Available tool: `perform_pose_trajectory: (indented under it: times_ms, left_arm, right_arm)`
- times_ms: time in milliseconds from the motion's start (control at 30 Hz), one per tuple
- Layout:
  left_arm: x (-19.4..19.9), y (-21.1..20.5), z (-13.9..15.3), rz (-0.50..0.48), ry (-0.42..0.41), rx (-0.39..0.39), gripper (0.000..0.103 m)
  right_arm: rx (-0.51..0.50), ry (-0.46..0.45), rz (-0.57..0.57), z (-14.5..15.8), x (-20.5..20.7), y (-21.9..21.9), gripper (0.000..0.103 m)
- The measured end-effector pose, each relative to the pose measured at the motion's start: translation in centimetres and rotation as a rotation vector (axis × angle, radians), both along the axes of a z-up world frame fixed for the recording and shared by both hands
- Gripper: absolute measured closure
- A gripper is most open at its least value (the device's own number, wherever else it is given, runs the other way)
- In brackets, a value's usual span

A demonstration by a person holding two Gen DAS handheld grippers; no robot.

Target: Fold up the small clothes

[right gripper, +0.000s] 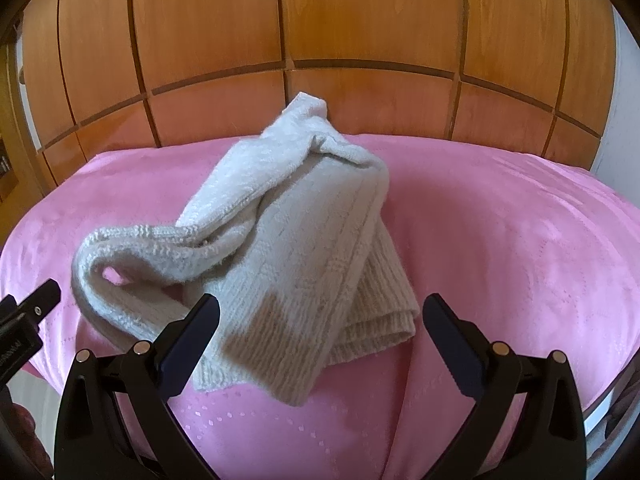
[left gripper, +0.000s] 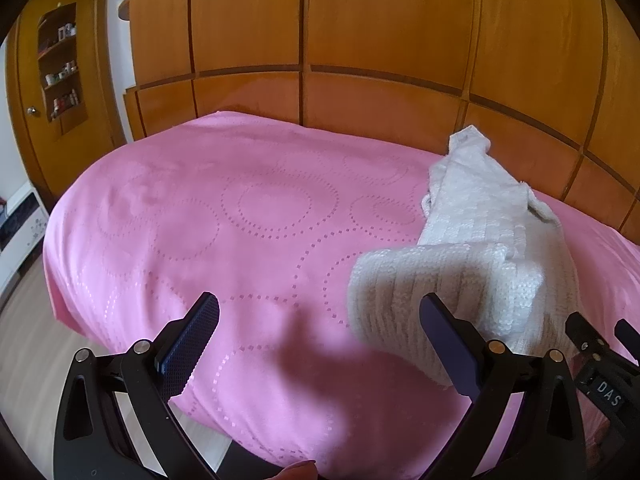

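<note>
Sweater (right gripper: 288, 240) whole only in right view.

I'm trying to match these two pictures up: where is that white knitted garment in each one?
Left wrist view: the white knitted garment lies at the right, on the pink bedspread, beyond the right finger of the open left gripper.
Right wrist view: it lies in the centre, just ahead of the open right gripper.
Shared landmark: the wooden panelled wall behind the bed.
</note>
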State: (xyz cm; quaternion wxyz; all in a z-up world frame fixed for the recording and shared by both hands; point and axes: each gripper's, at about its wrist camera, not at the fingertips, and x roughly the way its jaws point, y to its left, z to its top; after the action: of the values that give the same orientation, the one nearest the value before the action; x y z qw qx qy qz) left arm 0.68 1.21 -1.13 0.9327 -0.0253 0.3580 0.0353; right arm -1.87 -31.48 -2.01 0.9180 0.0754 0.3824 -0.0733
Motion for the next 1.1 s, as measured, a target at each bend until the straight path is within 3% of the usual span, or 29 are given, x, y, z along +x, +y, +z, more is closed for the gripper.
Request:
perform_pose_trajectory:
  times_ms: [267, 333, 367, 433, 567, 600, 667, 733, 833, 1000, 1100]
  left_arm:
    - [0.6, 1.0, -0.9, -0.026, 0.022, -0.007, 0.004]
    - [0.8, 1.8, -1.1, -0.019, 0.03, -0.013, 0.004]
    - [1.0, 2.2, -1.2, -0.014, 0.041, -0.015, 0.004]
    - [1.4, 3.3, -1.5, -0.012, 0.069, -0.039, 0.004]
    - [1.9, 5.7, -2.1, 0.037, 0.088, -0.088, 0.004]
    - [2.0, 6.3, -2.2, 0.051, 0.088, -0.106, 0.004]
    - [2.1, 7.3, -2.3, 0.068, 0.088, -0.13, 0.004]
    - [2.2, 7.9, -2.4, 0.071, 0.092, -0.14, 0.004]
    - [2.3, 8.4, -2.5, 0.071, 0.096, -0.148, 0.004]
    - [2.5, 8.7, -2.9, 0.074, 0.11, -0.175, 0.004]
    - [2.6, 8.7, -3.2, 0.07, 0.121, -0.178, 0.004]
  right_arm:
    - [0.089, -0.052, 0.077, 1.0, 0.7, -1.4, 0.003]
    - [0.107, -0.068, 0.123, 1.6, 1.2, -1.7, 0.022]
    - [0.136, -0.059, 0.161, 1.8, 1.8, -1.8, 0.027]
    - [0.245, -0.026, 0.218, 1.7, 3.2, -2.3, 0.041]
    - [0.398, 0.018, 0.332, 1.6, 5.3, -1.6, 0.052]
    - [0.373, 0.012, 0.364, 1.9, 5.6, -0.9, 0.054]
    - [0.226, -0.004, 0.467, 2.9, 6.1, 1.4, 0.055]
    - [0.164, 0.032, 0.593, 3.0, 6.7, 3.1, 0.056]
    - [-0.028, 0.06, 0.726, 2.6, 6.9, 5.7, 0.056]
    - [-0.196, 0.089, 0.881, 1.0, 7.7, 8.2, 0.043]
    - [-0.251, 0.098, 0.922, -0.6, 8.5, 9.8, 0.048]
